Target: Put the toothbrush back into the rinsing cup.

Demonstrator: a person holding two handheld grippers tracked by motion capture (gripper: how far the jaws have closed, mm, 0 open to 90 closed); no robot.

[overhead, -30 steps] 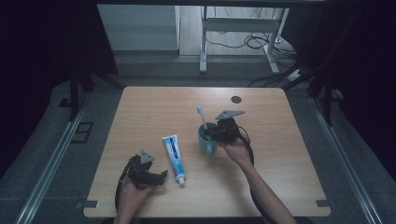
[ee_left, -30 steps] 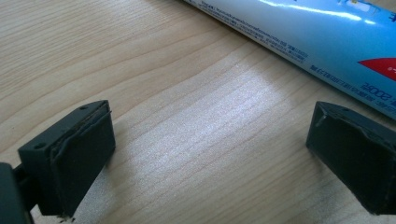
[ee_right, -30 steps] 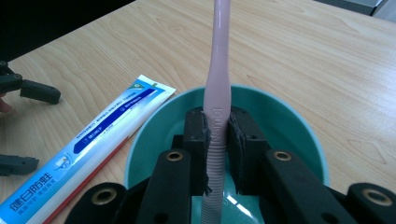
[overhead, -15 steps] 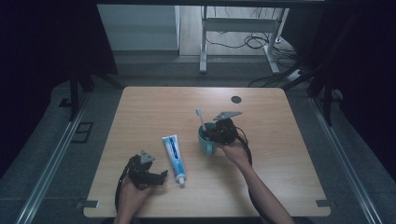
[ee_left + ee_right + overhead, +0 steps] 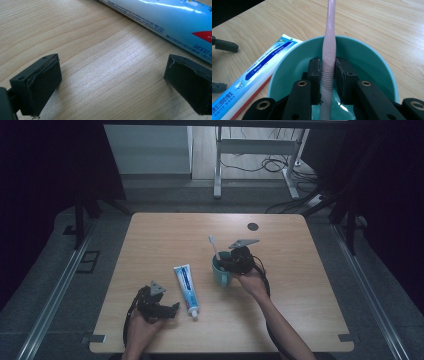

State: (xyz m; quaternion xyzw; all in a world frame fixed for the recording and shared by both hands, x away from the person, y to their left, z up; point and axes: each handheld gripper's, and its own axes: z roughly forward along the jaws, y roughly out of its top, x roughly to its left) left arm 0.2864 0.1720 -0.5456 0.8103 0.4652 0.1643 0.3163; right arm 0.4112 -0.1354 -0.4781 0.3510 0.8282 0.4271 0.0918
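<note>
One pink plastic toothbrush (image 5: 329,53) stands upright in the teal cup (image 5: 372,56), my right gripper (image 5: 328,68) just loosening around its handle, pads barely touching.

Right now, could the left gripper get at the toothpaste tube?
Probably yes: the left gripper stands open over bare table, the toothpaste tube lies just beyond its jaws, and nothing lies between them.

Bare table (image 5: 165,240) fills the frame's upper left; toothpaste tube (image 5: 186,284) and cup (image 5: 220,271) crowd the centre, blocking passage there.
</note>
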